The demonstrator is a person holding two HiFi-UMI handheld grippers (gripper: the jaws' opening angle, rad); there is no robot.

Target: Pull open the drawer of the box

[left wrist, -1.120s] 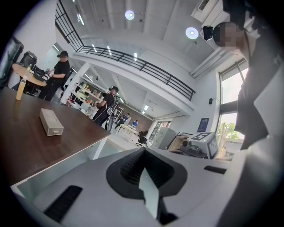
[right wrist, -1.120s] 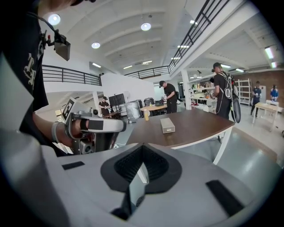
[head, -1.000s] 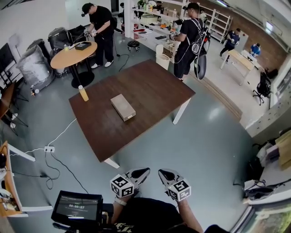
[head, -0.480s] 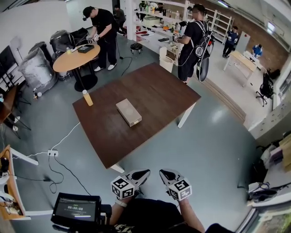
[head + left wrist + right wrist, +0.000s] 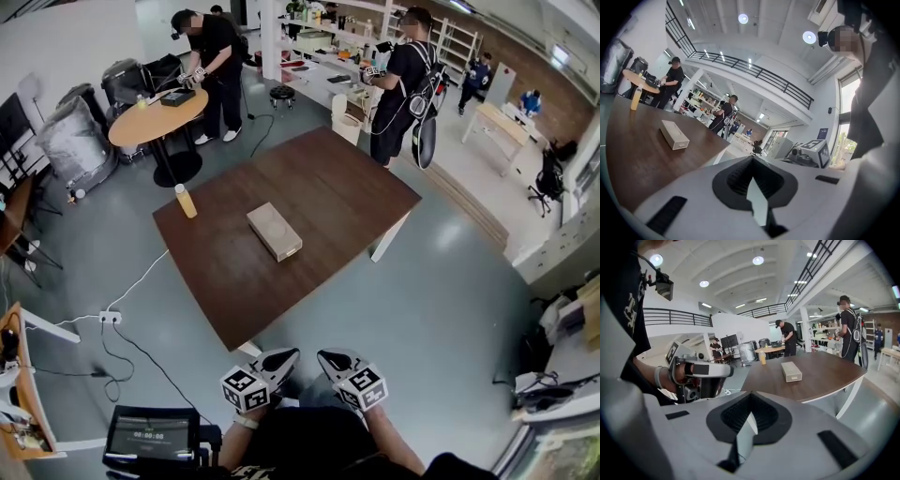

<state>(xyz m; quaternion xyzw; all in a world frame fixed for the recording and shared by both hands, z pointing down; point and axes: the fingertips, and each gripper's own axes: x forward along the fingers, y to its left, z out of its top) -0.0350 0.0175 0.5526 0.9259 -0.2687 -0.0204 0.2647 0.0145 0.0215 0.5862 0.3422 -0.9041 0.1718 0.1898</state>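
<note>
Jaws clenched on both, nothing held: left gripper, right gripper. Both hang short of the table's near corner, well apart from it. Change: the table sits closer in the head view than a second ago, so the approach is under way, no contact yet. Box: pale, long, flat, near the table's middle. Drawer front faces the table's near edge, flush, unopened.

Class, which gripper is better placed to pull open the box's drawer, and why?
Right, marginally. Both the left gripper and right gripper are shut, empty and short of the table; but the box turns its drawer front more squarely toward the right gripper view.
</note>
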